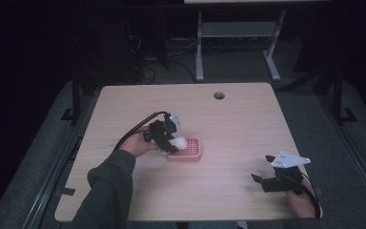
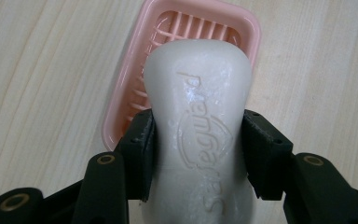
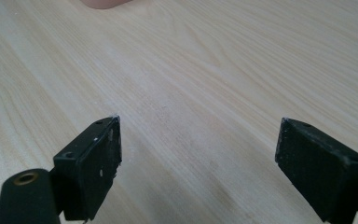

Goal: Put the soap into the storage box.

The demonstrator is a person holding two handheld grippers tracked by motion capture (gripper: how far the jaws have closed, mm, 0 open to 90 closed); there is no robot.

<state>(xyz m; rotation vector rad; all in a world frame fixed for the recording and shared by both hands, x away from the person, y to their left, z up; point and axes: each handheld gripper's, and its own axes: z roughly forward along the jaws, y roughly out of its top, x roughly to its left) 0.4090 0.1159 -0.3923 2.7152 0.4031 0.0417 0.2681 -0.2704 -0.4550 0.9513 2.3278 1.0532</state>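
Note:
A white bar of soap [image 2: 200, 121] with raised lettering sits between the black jaws of my left gripper [image 2: 198, 149], which is shut on it. The soap [image 1: 180, 142] hangs just over the left end of a pink slatted soap dish [image 1: 187, 150] in the middle of the table. In the left gripper view the dish [image 2: 135, 84] lies right under the bar. My right gripper [image 1: 263, 168] rests low near the table's front right edge, well away from the dish. Its jaws stand wide apart in the right gripper view [image 3: 198, 154], over bare wood.
The light wooden table [image 1: 238, 124] has a round cable hole [image 1: 218, 95] at the back. A pink edge of the dish [image 3: 103, 3] peeks in at the top of the right gripper view. Dark floor and desk legs lie beyond the table.

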